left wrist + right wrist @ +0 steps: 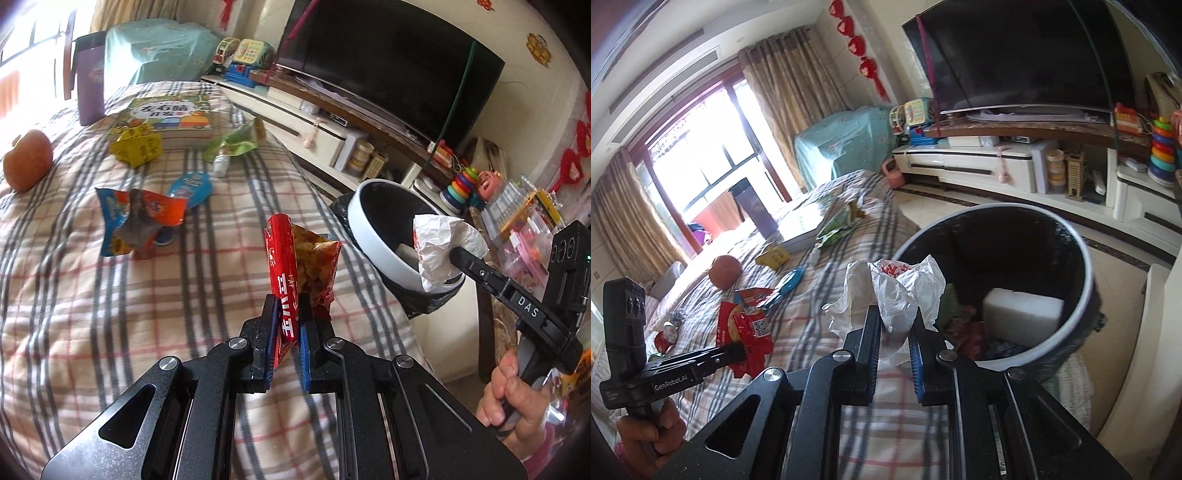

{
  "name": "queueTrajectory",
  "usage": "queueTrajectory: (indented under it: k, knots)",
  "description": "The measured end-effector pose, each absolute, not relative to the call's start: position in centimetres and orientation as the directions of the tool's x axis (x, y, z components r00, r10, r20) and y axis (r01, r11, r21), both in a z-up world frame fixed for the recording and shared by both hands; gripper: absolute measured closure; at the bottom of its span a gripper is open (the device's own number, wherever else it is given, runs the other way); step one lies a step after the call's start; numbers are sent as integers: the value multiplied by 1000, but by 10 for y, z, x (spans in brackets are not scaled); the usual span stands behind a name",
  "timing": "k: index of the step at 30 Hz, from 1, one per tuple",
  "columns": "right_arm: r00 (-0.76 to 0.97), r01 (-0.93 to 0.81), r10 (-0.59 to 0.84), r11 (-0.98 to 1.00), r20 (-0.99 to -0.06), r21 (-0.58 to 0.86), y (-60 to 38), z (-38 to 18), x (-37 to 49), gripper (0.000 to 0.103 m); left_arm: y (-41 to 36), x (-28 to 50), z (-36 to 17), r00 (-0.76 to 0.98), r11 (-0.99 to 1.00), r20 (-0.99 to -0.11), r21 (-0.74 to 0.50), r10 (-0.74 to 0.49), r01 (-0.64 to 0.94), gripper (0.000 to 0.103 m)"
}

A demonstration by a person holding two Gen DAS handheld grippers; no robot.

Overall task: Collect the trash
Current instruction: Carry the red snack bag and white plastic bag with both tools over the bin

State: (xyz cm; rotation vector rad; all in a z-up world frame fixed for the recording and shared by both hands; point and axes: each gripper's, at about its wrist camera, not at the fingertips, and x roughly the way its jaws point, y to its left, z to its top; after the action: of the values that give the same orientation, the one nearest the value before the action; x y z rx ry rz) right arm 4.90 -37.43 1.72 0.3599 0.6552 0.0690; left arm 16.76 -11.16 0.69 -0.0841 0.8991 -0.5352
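The left gripper (286, 317) is clenched on a red snack wrapper (284, 266) held upright above the plaid-covered bed (110, 295). The right gripper (894, 328) grasps a crumpled white paper wad (897, 291) at the rim of the black trash bin (1082, 258) (standing just beside the bed's edge). More wrappers lie on the bed, among them a blue-and-orange one (136, 221) and a yellow one (138, 146).

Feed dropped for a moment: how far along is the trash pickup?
Done: the round black bin with white rim already holds a white block and wrappers. In hand: the right gripper clamps crumpled white paper at the rim; the left gripper clamps a red snack packet. Left on the striped bedcover: blue-orange wrapper, yellow wrapper, green wrapper.
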Motion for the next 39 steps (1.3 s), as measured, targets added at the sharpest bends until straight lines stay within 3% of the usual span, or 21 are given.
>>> queueTrajectory:
  k: [39]
  knots:
    - [787, 145, 74, 942, -612, 301, -444, 22, 68, 88, -243, 194, 37, 407, 759, -717, -258, -565, 598, 94]
